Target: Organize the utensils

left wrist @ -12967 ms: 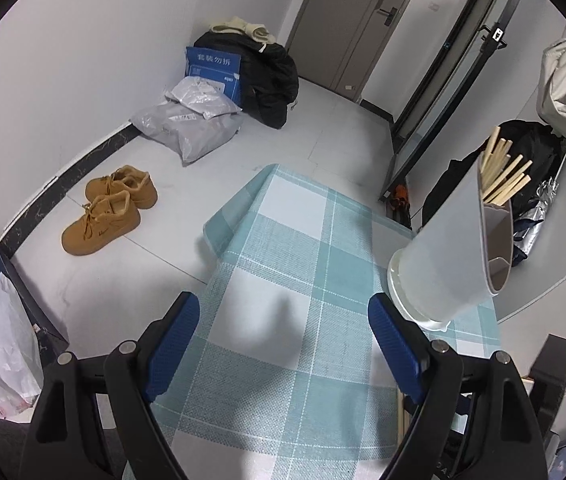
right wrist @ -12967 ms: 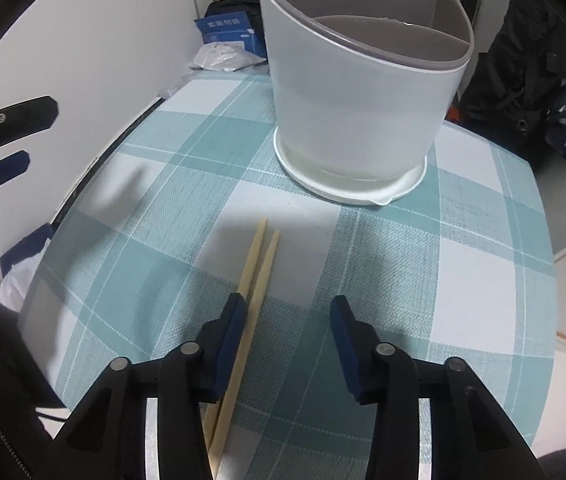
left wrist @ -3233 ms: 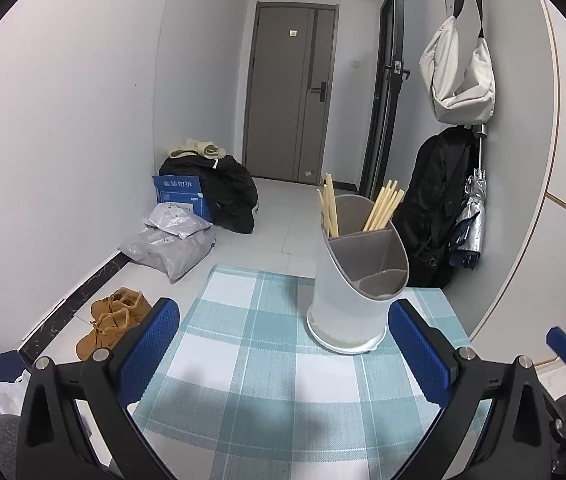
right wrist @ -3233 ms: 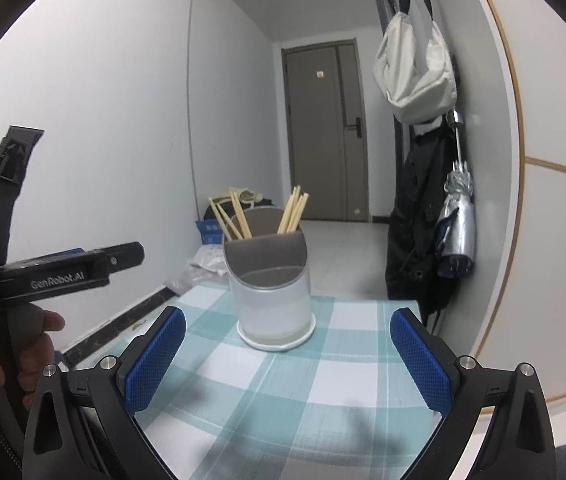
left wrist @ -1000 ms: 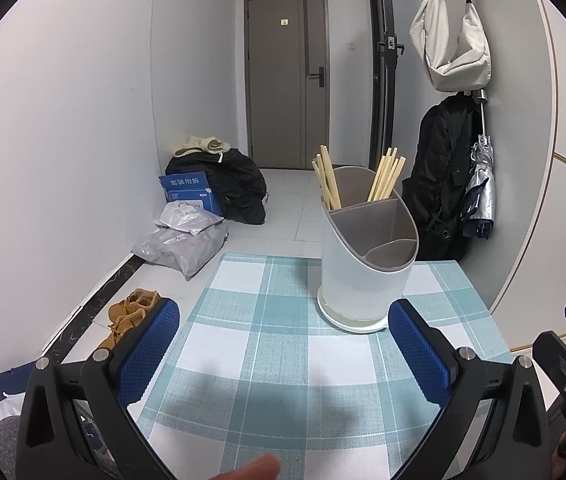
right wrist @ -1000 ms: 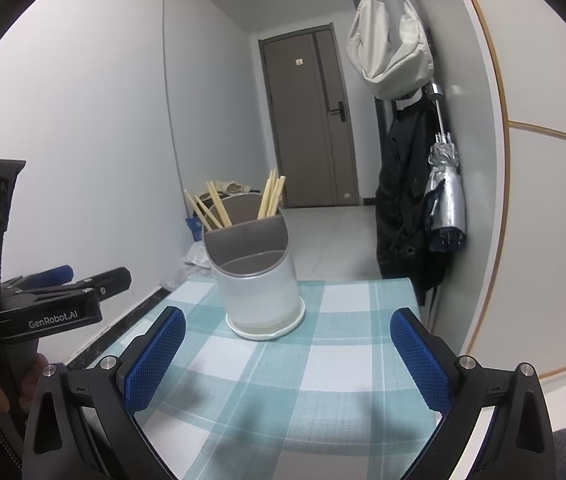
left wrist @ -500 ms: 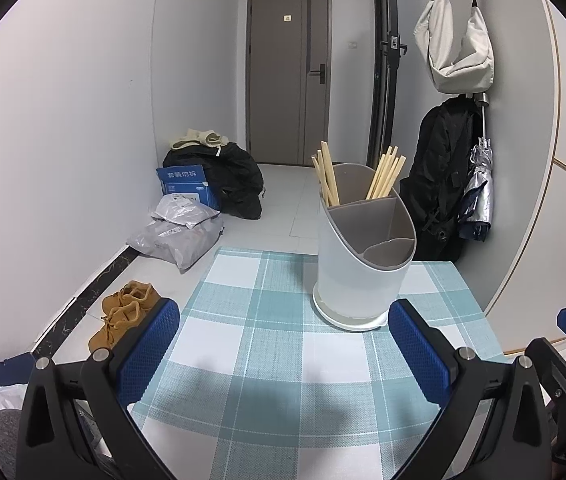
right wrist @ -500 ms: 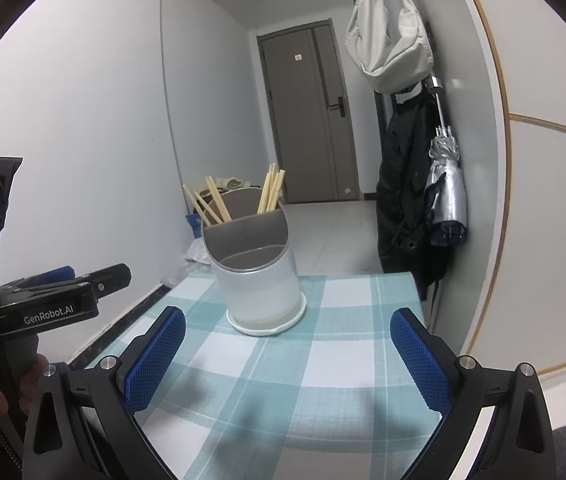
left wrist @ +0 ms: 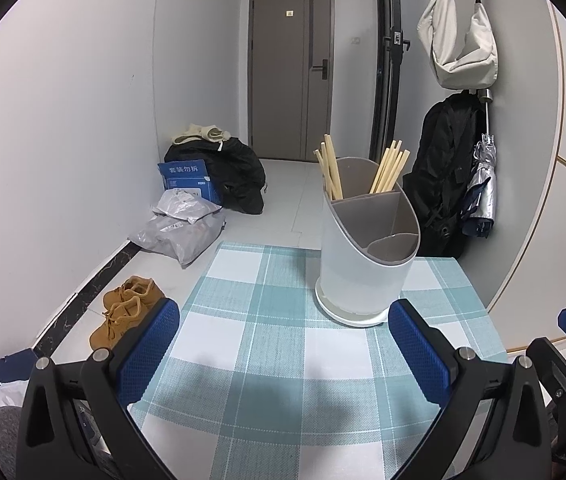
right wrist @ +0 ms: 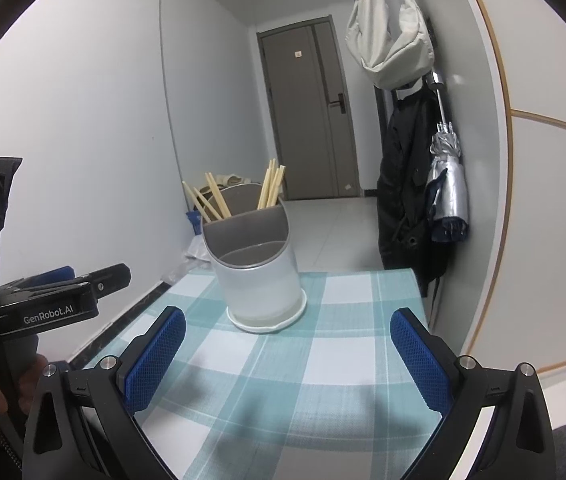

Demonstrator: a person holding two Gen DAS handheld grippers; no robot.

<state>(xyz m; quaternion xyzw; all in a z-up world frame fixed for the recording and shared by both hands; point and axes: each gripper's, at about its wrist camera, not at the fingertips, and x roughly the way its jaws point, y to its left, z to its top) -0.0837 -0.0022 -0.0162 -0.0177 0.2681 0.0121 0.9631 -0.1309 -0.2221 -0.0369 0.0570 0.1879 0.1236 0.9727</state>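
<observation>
A white utensil holder [left wrist: 365, 264] with grey inner dividers stands at the far side of the table with the teal checked cloth [left wrist: 283, 360]. Several wooden chopsticks [left wrist: 389, 172] stand in its two back compartments; the front compartment looks empty. It also shows in the right wrist view [right wrist: 257, 276], with the chopsticks [right wrist: 271, 190] sticking up. My left gripper [left wrist: 283, 344] is open and empty, held above the near part of the table. My right gripper [right wrist: 287, 356] is open and empty, to the right of the left one.
Brown shoes [left wrist: 127, 308], grey parcel bags [left wrist: 181, 228], a blue box [left wrist: 187, 180] and a black bag [left wrist: 231, 176] lie on the floor at left. A black coat [left wrist: 443, 184], umbrella [left wrist: 481, 188] and white bag [left wrist: 461, 44] hang on the right wall.
Both grippers have shifted only slightly in the last second and stay open and empty. Earlier, two chopsticks lay on the cloth; now none lie there.
</observation>
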